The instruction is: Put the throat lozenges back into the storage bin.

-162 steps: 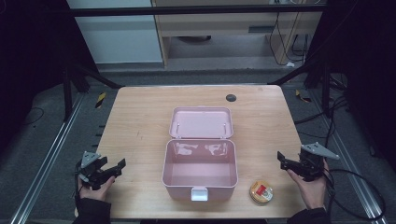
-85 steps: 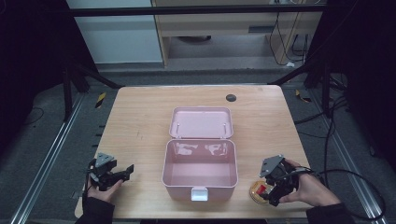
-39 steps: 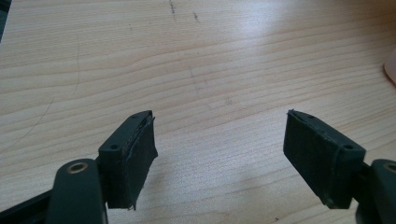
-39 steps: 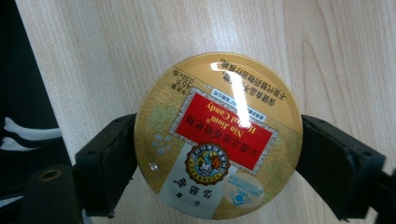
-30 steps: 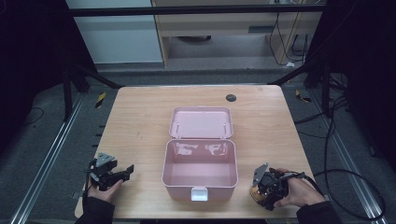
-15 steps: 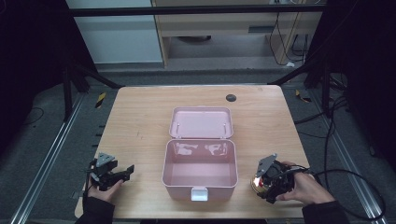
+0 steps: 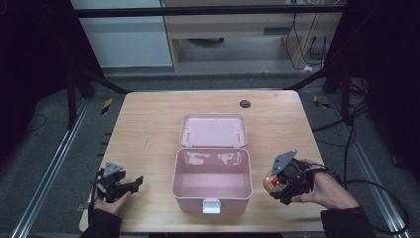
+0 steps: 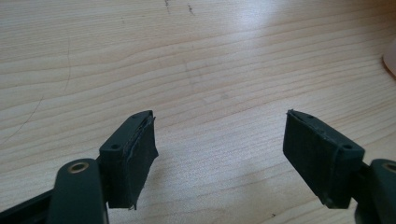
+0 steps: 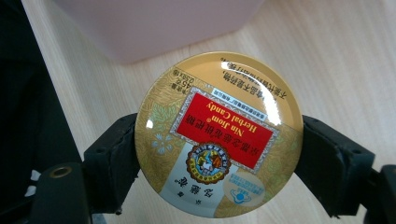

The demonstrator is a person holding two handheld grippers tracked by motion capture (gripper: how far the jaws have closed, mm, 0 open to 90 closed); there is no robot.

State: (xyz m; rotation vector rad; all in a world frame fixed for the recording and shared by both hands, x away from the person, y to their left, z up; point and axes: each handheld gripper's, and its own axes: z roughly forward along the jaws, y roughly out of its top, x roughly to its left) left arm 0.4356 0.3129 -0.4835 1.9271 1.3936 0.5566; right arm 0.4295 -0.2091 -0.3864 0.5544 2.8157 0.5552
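A round gold candy tin (image 9: 218, 134) with a red label sits clamped between the two black pads of my right gripper (image 9: 219, 149), which is shut on its rim. In the high view the tin (image 7: 270, 180) hangs a little above the table, just right of the open pink box (image 7: 188, 203), with the right gripper (image 7: 276, 186) around it. The box's lid (image 7: 213, 130) lies folded back and its inside looks empty. My left gripper (image 7: 134, 182) rests near the table's front left, and its jaws (image 8: 222, 144) stand open over bare wood.
The wooden table (image 7: 148, 129) has a small dark round disc (image 7: 244, 103) near its far edge. A corner of the pink box (image 8: 390, 63) shows at the right of the left gripper view. Dark floor and metal frame rails surround the table.
My right gripper came in from the table's right edge onto the tin, and over the last second it has lifted the tin off the table. The left gripper has stayed where it was.
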